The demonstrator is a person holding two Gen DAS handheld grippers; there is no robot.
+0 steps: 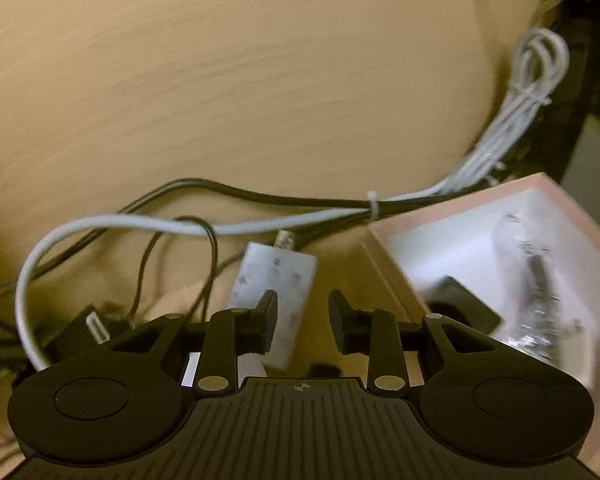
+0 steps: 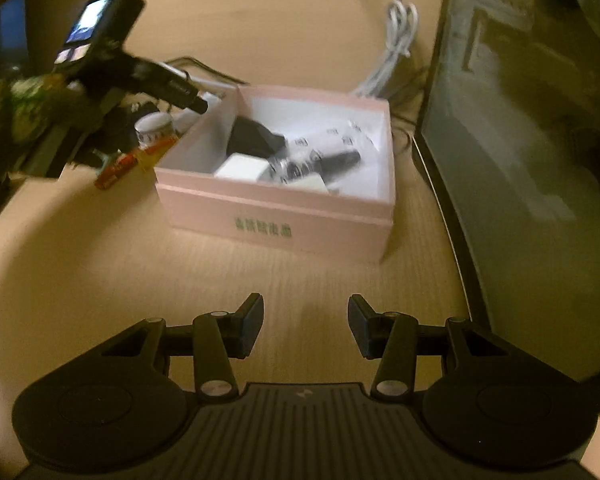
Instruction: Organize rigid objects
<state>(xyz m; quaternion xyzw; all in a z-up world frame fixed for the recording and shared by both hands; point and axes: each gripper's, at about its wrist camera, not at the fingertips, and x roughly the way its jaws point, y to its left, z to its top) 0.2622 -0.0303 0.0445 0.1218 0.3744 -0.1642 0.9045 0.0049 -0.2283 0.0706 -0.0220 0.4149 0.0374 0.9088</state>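
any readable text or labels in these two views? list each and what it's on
Pink box, front wall: green printed characters, too blurred to read.
Clear packet in the box: dark print, unreadable.
Small lit screen at upper left: unreadable.
White adapter: grey smudged marks, unreadable.
Nothing is legible.

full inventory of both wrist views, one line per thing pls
box: 1, pink, open, mid-table
items in box: several, black and white, clear wrap; blurred
adapter block: 1, white, table left of box, ahead of left gripper
cables: several, black and white, tied, behind box
coiled cable: 1, white, behind box
tape roll: 1, white, left of box
monitor: 1, dark, right of box
table: 1, light wood
left gripper: fingers apart, empty
right gripper: fingers apart, empty
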